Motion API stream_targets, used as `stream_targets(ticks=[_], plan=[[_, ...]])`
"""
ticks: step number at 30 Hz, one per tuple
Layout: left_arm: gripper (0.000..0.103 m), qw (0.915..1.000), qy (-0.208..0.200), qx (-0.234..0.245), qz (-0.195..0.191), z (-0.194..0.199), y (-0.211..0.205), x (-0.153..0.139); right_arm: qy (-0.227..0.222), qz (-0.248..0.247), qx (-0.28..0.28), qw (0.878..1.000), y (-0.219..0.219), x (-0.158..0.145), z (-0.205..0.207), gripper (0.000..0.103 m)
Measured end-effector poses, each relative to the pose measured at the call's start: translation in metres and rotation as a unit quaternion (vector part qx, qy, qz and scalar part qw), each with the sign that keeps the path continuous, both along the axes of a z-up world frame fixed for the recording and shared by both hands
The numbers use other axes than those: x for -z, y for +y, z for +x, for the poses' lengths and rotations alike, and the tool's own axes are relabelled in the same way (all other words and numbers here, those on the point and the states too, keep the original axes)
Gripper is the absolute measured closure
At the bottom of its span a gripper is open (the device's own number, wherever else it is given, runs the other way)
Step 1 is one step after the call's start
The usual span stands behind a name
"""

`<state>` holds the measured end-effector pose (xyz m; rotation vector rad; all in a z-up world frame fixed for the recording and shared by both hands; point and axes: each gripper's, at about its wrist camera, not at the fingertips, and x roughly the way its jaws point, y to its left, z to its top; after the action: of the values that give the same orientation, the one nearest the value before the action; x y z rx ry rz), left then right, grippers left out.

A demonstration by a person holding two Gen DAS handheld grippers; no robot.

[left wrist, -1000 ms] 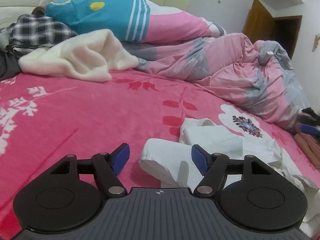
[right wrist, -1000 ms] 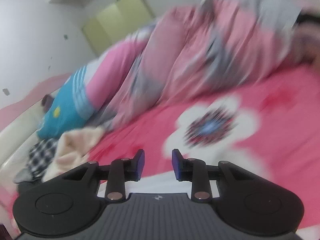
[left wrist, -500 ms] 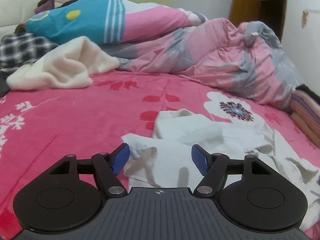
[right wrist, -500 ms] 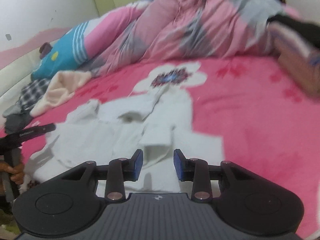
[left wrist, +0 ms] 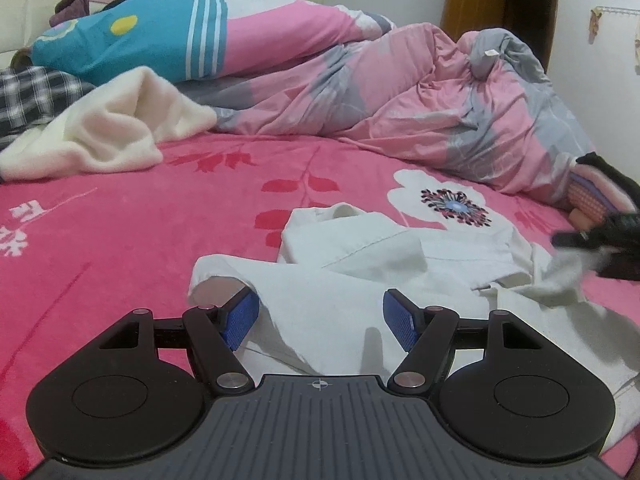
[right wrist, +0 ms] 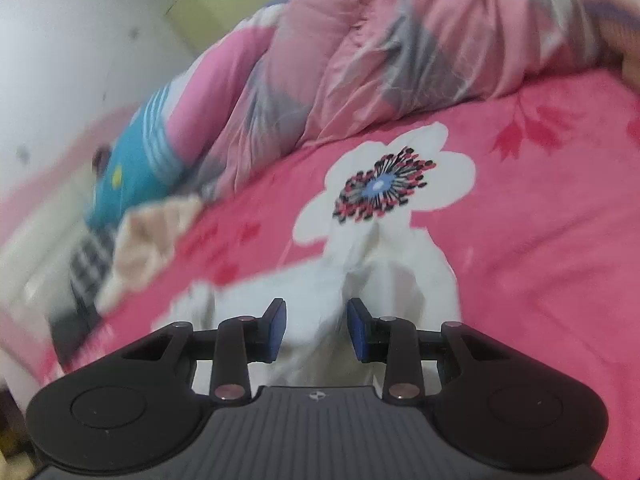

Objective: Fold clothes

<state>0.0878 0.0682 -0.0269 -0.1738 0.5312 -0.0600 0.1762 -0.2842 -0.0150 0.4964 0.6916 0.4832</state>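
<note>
A white garment (left wrist: 360, 280) lies crumpled on the pink flowered bedspread (left wrist: 120, 240). My left gripper (left wrist: 320, 316) hovers low over its near part, open wide, nothing between the pads. A sleeve cuff (left wrist: 216, 276) opens just beyond the left finger. In the right wrist view my right gripper (right wrist: 316, 326) has its pads pressed on a bunched ridge of the white garment (right wrist: 400, 280), which rises from the bed into the gap. The right gripper (left wrist: 600, 248) shows blurred at the far right of the left wrist view, white cloth hanging under it.
A cream blanket (left wrist: 108, 140) and plaid cloth (left wrist: 28, 96) lie at the back left. A rumpled pink and grey duvet (left wrist: 400, 100) and a blue and pink one (left wrist: 160, 36) fill the back. Stacked clothes (left wrist: 600, 192) sit at the right edge.
My left gripper has moved forward over the white garment, still open. The right gripper swung around and came in low, and the cloth at the garment's right side is now lifted.
</note>
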Motion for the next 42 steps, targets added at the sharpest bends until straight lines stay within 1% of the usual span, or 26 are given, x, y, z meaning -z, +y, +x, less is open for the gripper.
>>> stream_targets(ticks=[2, 5, 8, 9, 16, 22, 23, 24, 25, 29, 31, 32, 34, 36, 38, 42], plan=[[0.034, 1.0, 0.0, 0.001, -0.002, 0.0, 0.0, 0.001, 0.004, 0.044, 0.021, 0.999, -0.01, 0.003, 0.011, 0.067], [0.034, 1.0, 0.0, 0.002, -0.006, 0.001, 0.002, 0.002, 0.004, 0.11, 0.052, 0.993, -0.025, 0.008, 0.022, 0.067], [0.034, 0.9999, 0.0, 0.002, -0.011, 0.003, 0.003, 0.003, -0.019, 0.14, 0.076, 0.987, -0.047, 0.003, 0.001, 0.067], [0.034, 0.9999, 0.001, 0.002, -0.013, 0.003, 0.004, 0.004, -0.02, 0.141, 0.077, 0.987, -0.049, 0.003, -0.001, 0.067], [0.034, 0.9998, 0.0, -0.002, -0.018, 0.002, 0.006, 0.002, 0.029, 0.082, 0.031, 0.996, -0.01, 0.02, 0.023, 0.067], [0.034, 0.9999, -0.001, -0.006, -0.014, -0.004, 0.008, -0.004, 0.072, 0.03, -0.008, 0.997, 0.024, 0.034, 0.043, 0.067], [0.034, 0.9999, -0.001, -0.007, -0.013, -0.005, 0.009, -0.005, 0.082, 0.029, -0.006, 0.996, 0.026, 0.038, 0.048, 0.069], [0.034, 0.9999, -0.001, -0.008, -0.012, -0.006, 0.009, -0.006, 0.092, 0.045, 0.008, 0.995, 0.024, 0.043, 0.051, 0.071], [0.034, 0.9999, -0.001, -0.009, -0.011, -0.007, 0.01, -0.007, 0.091, 0.067, 0.018, 0.993, 0.017, 0.042, 0.049, 0.069], [0.03, 0.9998, -0.003, -0.014, -0.013, -0.011, 0.013, -0.012, 0.044, 0.14, 0.046, 0.988, -0.017, 0.02, 0.015, 0.066], [0.029, 0.9996, -0.003, -0.014, -0.022, -0.013, 0.016, -0.014, 0.025, 0.153, 0.061, 0.986, -0.038, 0.008, -0.011, 0.055], [0.029, 0.9995, -0.003, -0.015, -0.028, -0.014, 0.016, -0.016, 0.021, 0.156, 0.067, 0.985, -0.049, 0.004, -0.026, 0.053], [0.026, 0.9991, -0.004, -0.014, -0.04, -0.017, 0.017, -0.019, 0.021, 0.148, 0.077, 0.986, -0.064, 0.0, -0.053, 0.041], [0.018, 0.9988, -0.007, -0.009, -0.047, -0.022, 0.015, -0.024, 0.023, 0.133, 0.087, 0.987, -0.077, -0.003, -0.08, 0.037], [0.016, 0.9989, -0.009, -0.009, -0.046, -0.027, 0.015, -0.027, 0.031, 0.137, 0.092, 0.986, -0.085, 0.0, -0.093, 0.037], [0.016, 0.9987, -0.005, -0.022, -0.046, -0.035, 0.018, -0.032, 0.053, 0.161, 0.099, 0.981, -0.097, 0.01, -0.111, 0.037]])
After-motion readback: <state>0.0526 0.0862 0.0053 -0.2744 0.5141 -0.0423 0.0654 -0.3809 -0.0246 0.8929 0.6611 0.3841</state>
